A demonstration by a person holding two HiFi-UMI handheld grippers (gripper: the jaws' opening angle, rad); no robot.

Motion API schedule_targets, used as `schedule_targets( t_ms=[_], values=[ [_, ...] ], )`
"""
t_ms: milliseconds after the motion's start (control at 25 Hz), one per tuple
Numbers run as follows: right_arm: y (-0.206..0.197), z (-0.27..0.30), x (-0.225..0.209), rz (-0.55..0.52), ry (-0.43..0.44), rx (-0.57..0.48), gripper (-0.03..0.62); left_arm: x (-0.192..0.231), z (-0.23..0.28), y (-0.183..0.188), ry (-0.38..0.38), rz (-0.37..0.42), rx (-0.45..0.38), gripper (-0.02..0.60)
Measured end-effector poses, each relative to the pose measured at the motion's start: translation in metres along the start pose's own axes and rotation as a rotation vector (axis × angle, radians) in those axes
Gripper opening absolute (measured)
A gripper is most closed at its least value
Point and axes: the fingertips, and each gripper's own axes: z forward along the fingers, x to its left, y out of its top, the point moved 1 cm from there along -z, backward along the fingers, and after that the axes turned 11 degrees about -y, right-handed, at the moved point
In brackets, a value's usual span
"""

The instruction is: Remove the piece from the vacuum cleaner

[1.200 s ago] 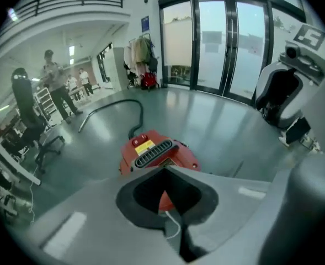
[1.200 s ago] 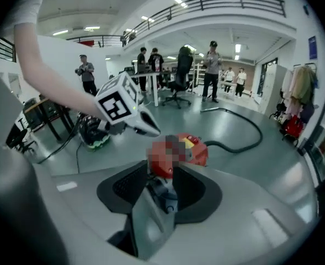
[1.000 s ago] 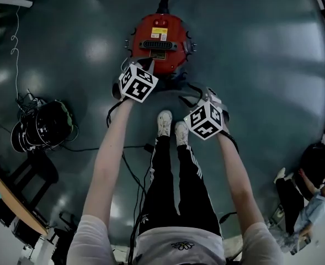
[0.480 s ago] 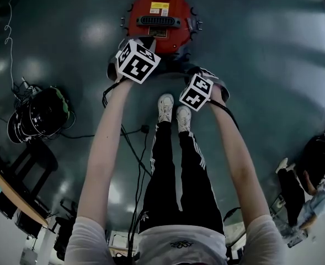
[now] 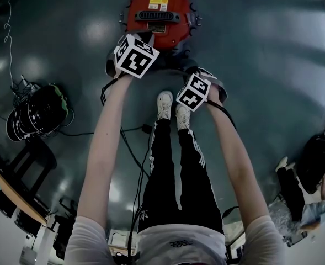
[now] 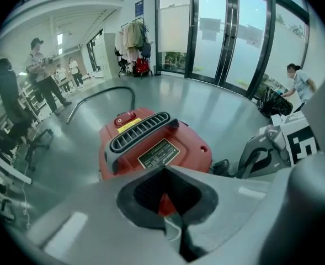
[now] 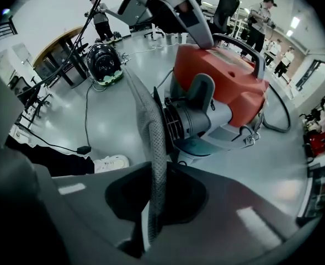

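**At Frame Centre: Grey Piece Clamped Beside Vacuum Cleaner**

A grey, mesh-textured piece [image 7: 154,148] stood edge-on at lower centre of the right gripper view. The right gripper [image 7: 151,203] had its jaws clamped on it. The red vacuum cleaner [image 5: 161,12] sat just beyond on the floor [image 5: 261,65]. The left gripper [image 6: 170,203] had its jaws drawn together near the red housing.

We hold both arms stretched out and down in front of us. Our left arm [image 5: 104,148] reaches further forward. The left tool [image 6: 173,228] has its jaws together at the tips, and the left marker cube [image 5: 136,55] sits tilted on top of it. Our right arm [image 5: 231,153] ends nearer to our shoes [image 5: 170,115]. The right tool [image 7: 151,225] has its jaws pressed on a grey mesh strip [image 7: 154,148] that rises from between them. The right marker cube [image 5: 194,91] is tilted. The two tools are near each other but apart.
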Motion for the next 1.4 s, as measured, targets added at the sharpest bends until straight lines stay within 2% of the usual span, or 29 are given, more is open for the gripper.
schedule_targets(
  t_ms=[160, 440, 680, 1000, 1400],
  values=[
    [-0.003, -0.002, 0.015, -0.012, 0.008, -0.008, 0.038, 0.000, 0.000, 0.000, 0.008, -0.002, 0.007, 0.002],
    [-0.001, -0.006, 0.026, 0.011, -0.027, -0.027, 0.038, 0.001, 0.000, 0.001, 0.020, -0.008, 0.004, 0.002],
    [-0.001, -0.005, 0.030, -0.027, -0.049, -0.027, 0.038, 0.008, 0.006, 0.005, 0.021, -0.026, 0.036, 0.002],
    [0.000, -0.008, 0.035, -0.115, -0.052, -0.028, 0.038, 0.006, 0.004, 0.005, 0.029, -0.028, 0.017, 0.002],
    [0.005, -0.010, 0.047, -0.131, -0.032, -0.038, 0.038, 0.006, 0.003, 0.005, 0.030, -0.028, 0.010, 0.002]
  ],
)
